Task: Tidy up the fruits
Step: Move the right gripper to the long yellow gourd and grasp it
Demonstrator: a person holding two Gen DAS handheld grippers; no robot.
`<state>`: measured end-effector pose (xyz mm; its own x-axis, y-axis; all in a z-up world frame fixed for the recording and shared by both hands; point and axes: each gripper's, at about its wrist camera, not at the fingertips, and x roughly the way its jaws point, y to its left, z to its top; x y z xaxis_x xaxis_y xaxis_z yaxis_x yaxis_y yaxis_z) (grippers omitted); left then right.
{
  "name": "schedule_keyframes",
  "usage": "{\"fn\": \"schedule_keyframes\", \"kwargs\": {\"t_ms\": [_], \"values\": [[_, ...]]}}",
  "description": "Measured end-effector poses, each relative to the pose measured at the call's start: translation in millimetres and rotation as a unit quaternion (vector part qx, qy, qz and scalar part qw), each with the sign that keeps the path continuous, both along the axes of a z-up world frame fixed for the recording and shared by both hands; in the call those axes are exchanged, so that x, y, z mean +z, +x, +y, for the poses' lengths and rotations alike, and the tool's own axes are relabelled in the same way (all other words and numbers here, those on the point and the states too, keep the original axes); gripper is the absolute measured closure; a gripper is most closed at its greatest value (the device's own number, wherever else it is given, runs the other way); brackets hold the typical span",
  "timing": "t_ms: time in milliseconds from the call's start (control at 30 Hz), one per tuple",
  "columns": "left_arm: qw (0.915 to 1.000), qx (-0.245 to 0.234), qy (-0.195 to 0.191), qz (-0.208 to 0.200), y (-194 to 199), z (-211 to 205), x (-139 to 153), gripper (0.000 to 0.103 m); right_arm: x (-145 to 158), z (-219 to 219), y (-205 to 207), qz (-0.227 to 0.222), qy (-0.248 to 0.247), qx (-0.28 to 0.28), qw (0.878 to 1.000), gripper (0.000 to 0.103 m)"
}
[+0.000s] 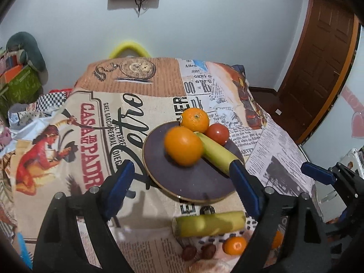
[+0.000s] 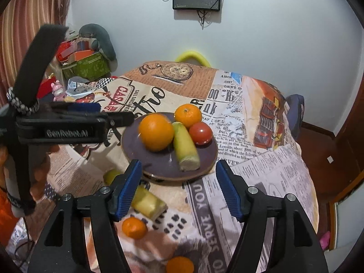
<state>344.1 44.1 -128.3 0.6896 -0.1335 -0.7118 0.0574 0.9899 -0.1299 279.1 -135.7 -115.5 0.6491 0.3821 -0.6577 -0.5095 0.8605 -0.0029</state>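
A dark round plate (image 1: 193,182) (image 2: 159,161) holds a large orange (image 1: 183,145) (image 2: 156,131), a smaller orange (image 1: 195,116) (image 2: 188,115), a tomato (image 1: 217,132) (image 2: 201,133) and a banana piece (image 1: 216,152) (image 2: 185,149). Off the plate lie another banana piece (image 1: 209,223) (image 2: 147,201) and small oranges (image 1: 235,245) (image 2: 134,227) (image 2: 179,265). My left gripper (image 1: 182,168) is open and empty, hovering above the plate's near side. My right gripper (image 2: 178,168) is open and empty over the plate's near edge.
The table (image 1: 68,118) wears a printed newspaper-style cloth. Two brown dates (image 1: 198,251) lie near the front. A yellow chair back (image 1: 129,47) stands behind the table. Boxes and clutter (image 2: 86,66) sit at the left; a wooden door (image 1: 323,63) is at the right.
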Motion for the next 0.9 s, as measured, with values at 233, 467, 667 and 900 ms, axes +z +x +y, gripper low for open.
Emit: {"fn": "schedule_keyframes", "kwargs": {"t_ms": [233,467,667,900], "values": [[0.9997,-0.005,0.024,-0.005,-36,0,7,0.017,-3,-8,-18,0.006,0.011,-0.001,1.0,0.034],[0.9993,-0.004,0.034,0.012,-71,7,-7,0.017,-18,-3,-29,0.016,-0.009,0.01,1.0,0.03],[0.9988,-0.001,0.037,0.034,-87,15,-31,0.017,-42,14,-29,0.041,-0.044,0.029,0.998,0.03],[0.9975,0.019,0.03,0.062,-86,30,-58,0.017,-65,38,-10,0.081,-0.054,0.051,0.994,0.03]]}}
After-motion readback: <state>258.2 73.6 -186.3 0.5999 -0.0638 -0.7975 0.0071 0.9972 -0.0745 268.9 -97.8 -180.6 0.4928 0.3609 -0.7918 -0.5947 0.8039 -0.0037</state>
